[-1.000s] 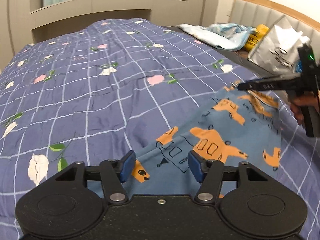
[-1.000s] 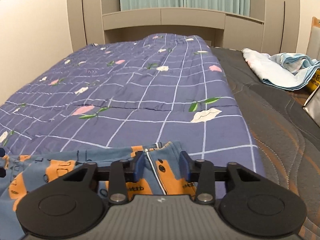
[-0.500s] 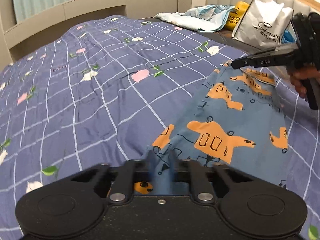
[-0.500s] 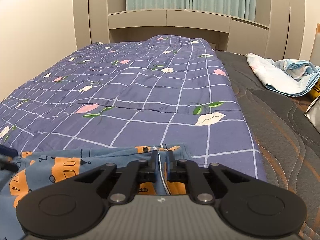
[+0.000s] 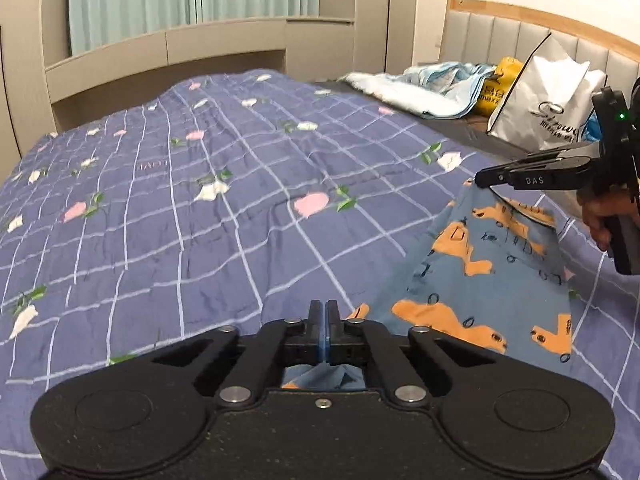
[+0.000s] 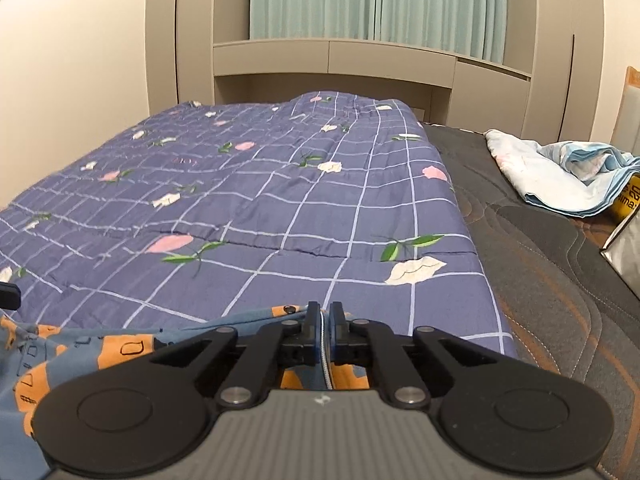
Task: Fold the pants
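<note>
- The pants point(image 5: 480, 280), blue with orange print, lie on the purple checked quilt point(image 5: 200, 220) near the bed's front edge.
- Left gripper point(image 5: 324, 312) has cloth pinched between its pads, though the jaws are easing open a touch right now.
- Right gripper point(image 6: 325, 316) is clamped on the other edge, along a white seam.
- Looks like the grab step's done. Next, I'd guess: lift both ends together and carry them over evenly.

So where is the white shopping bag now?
In the left wrist view the white shopping bag stands at the far right, against the headboard, beside the yellow bag.
</note>
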`<state>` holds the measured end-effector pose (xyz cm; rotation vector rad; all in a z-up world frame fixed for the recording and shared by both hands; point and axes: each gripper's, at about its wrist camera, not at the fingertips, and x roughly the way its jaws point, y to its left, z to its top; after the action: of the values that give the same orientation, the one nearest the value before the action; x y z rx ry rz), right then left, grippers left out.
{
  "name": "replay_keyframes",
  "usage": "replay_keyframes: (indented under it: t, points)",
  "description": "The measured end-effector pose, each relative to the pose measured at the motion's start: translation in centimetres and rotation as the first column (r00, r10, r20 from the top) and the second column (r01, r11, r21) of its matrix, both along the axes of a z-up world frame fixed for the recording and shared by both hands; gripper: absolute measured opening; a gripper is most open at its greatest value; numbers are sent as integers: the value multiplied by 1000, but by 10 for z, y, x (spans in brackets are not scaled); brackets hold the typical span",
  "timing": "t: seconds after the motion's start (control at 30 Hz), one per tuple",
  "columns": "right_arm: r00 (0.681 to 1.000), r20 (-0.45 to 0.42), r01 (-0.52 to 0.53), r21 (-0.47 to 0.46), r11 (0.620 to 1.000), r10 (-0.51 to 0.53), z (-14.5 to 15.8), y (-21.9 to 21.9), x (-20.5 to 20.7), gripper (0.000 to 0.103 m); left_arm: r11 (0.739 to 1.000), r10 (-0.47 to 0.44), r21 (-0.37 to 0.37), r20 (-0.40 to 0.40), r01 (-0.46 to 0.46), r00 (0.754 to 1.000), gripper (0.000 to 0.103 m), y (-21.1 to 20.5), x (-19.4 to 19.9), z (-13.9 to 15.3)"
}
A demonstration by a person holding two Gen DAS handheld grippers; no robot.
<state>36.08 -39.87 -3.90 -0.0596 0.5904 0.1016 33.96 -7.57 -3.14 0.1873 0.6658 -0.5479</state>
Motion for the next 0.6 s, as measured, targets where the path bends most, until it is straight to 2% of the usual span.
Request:
replay_keyframes:
  t: [0.03,0.1,0.17,0.23,0.33,0.37,0.4,0.43,0.47,0.5,0.53,0.6]
  points:
    - [1000,-9,1,0,1000,-1,-3,0,2,5,1000,-12,-4,-20,12,1000,26,0,1,-2]
    - [1000,-24,0,4,1000,0,-7,0,4,5,999,-33,-8,-38,33,999,34,0,-2,-5]
    - [1000,-25,-3,8,1000,3,-10,0,2,5,998,-59,12,-44,59,997,38,-2,-4,-8]
    - [1000,-21,-5,10,1000,5,-9,1,-1,11,996,-82,29,-63,84,995,51,-3,-4,-12]
    - [1000,-13,-11,8,1000,11,-6,0,-9,24,994,-96,50,-87,101,992,51,-4,-1,-20]
    - [1000,-10,-9,11,1000,9,-5,-1,-13,33,993,-99,50,-96,105,990,51,-4,1,-22]
    - [1000,-7,-8,18,1000,8,-4,-2,-16,38,993,-100,49,-103,106,990,50,-3,3,-23]
    - [1000,-7,-9,28,1000,10,-4,-4,-19,39,993,-103,46,-109,108,989,46,-3,5,-25]
    - [1000,-9,-11,36,999,11,-3,-5,-23,40,993,-103,46,-112,109,988,39,-3,5,-26]
    - [1000,-10,-11,41,999,11,-4,-6,-26,42,993,-98,50,-106,104,989,19,-3,6,-26]
    - [1000,-11,-12,47,999,13,-4,-6,-30,44,994,-90,52,-98,96,991,9,-3,7,-26]
    - [1000,-16,-16,60,998,17,-5,-7,-36,47,996,-77,38,-96,81,992,1,-2,8,-24]
